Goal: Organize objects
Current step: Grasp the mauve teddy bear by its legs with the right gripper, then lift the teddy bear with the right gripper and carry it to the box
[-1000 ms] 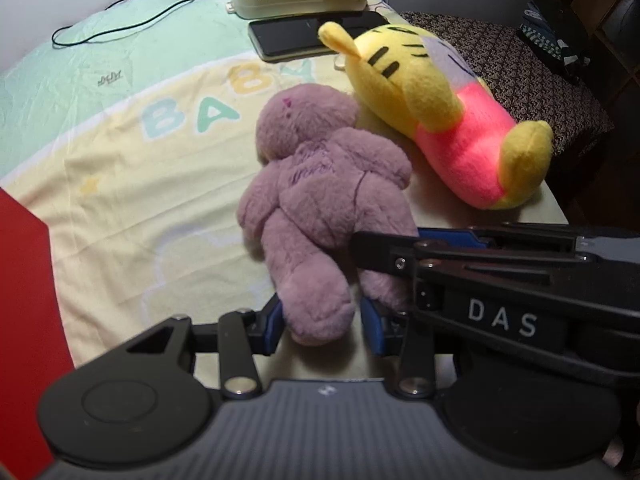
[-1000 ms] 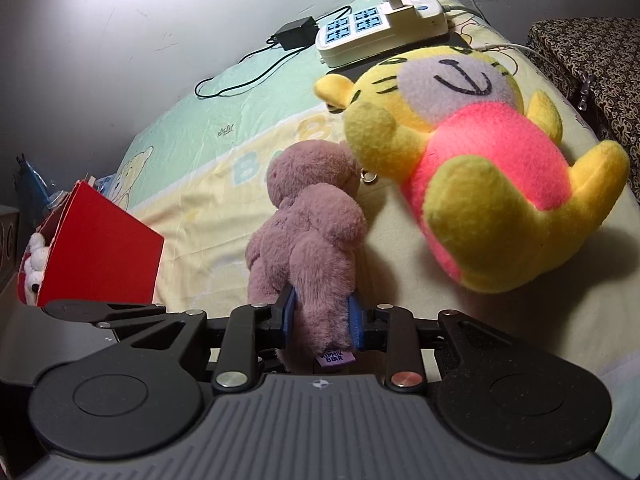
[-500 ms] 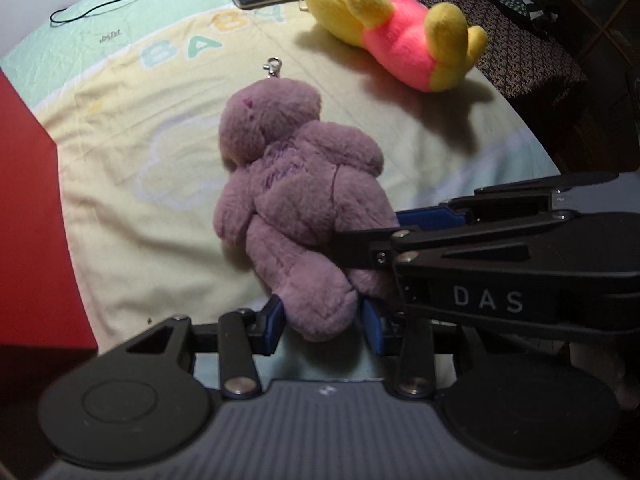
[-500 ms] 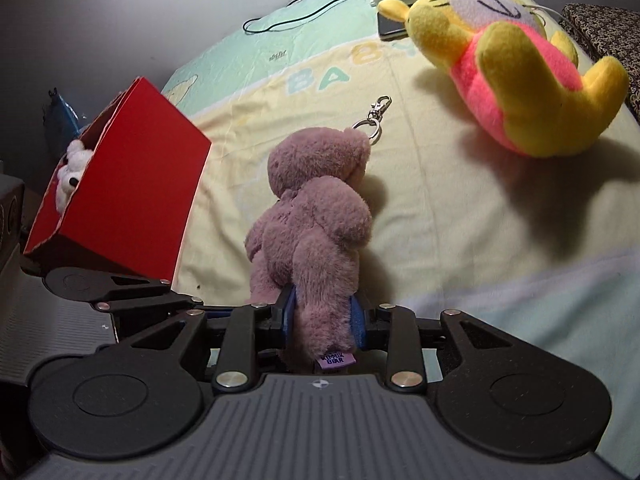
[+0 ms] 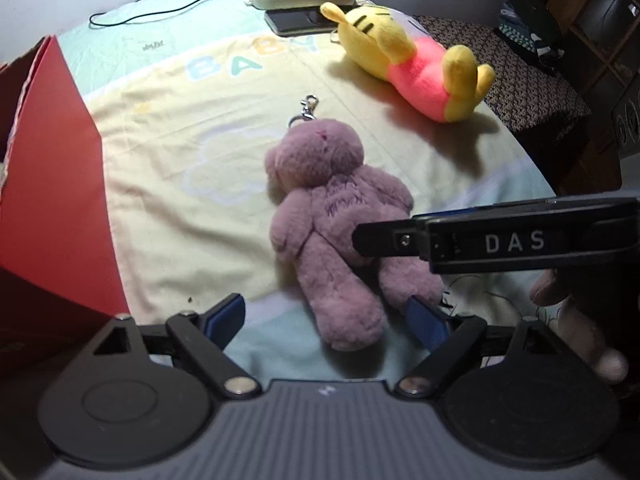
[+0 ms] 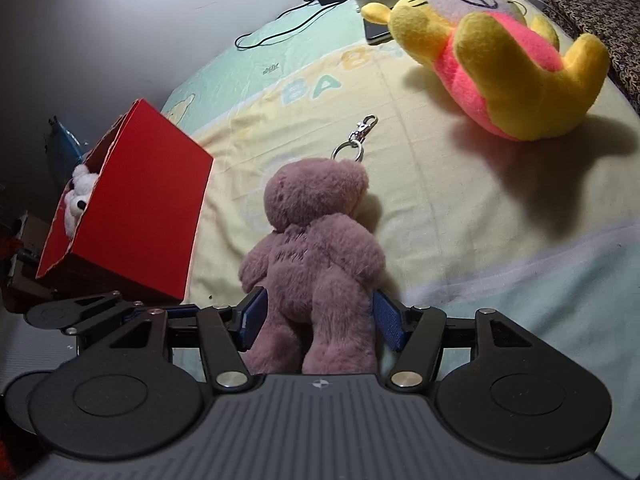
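Both claws are spreading apart: the left gripper [image 5: 326, 320] and right gripper [image 6: 316, 320] are straddling one purple bear's [image 6: 316, 256] legs, pads clear. One yellow plush [image 6: 504, 68] is lying ahead-right, one red box [image 6: 132, 216] ahead-left.

A bedroom: "BABY" bedsheet [image 5: 224, 128], plush toys [image 5: 412, 68].
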Motion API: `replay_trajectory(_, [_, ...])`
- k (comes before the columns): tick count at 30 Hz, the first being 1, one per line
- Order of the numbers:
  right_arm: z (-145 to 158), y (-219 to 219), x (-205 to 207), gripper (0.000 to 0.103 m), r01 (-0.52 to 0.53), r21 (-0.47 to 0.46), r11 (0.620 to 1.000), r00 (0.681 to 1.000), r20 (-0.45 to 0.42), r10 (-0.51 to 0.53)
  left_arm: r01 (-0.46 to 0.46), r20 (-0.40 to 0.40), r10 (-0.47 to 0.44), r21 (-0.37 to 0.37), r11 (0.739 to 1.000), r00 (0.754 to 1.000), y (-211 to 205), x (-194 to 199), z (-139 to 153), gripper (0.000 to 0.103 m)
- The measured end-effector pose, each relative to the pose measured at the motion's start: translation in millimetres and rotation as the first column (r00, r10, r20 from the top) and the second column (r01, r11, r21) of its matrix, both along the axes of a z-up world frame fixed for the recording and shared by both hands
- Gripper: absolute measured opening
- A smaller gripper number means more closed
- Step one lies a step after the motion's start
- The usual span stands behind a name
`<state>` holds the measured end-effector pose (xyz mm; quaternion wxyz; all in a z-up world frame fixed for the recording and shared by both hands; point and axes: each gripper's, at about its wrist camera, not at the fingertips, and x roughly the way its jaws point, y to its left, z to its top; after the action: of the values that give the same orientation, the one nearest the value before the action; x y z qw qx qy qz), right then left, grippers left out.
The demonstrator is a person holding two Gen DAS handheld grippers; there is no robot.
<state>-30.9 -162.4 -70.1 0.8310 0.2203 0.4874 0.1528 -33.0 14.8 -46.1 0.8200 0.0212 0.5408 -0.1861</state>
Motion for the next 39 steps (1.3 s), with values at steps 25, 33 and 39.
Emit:
replay_trajectory(25, [26, 28, -18, 0.032, -0.065, 0.122, 0.99, 0.996, 0.076, 0.056, 0.025, 0.017, -0.025, -0.06, 0.998, 1.0, 0, 8, 5, 0.081])
replay_trajectory(33, [72, 49, -33, 0.032, -0.071, 0.153, 0.986, 0.975, 0.221, 0.036, 0.037, 0.176, -0.022, -0.082, 0.996, 0.984, 29, -11, 60, 0.081])
replay_trajectory(39, [112, 81, -32, 0.032, -0.122, 0.138, 0.983, 0.933, 0.352, 0.067, 0.018, 0.305, 0.009, -0.085, 0.996, 0.952, 63, -22, 103, 0.081])
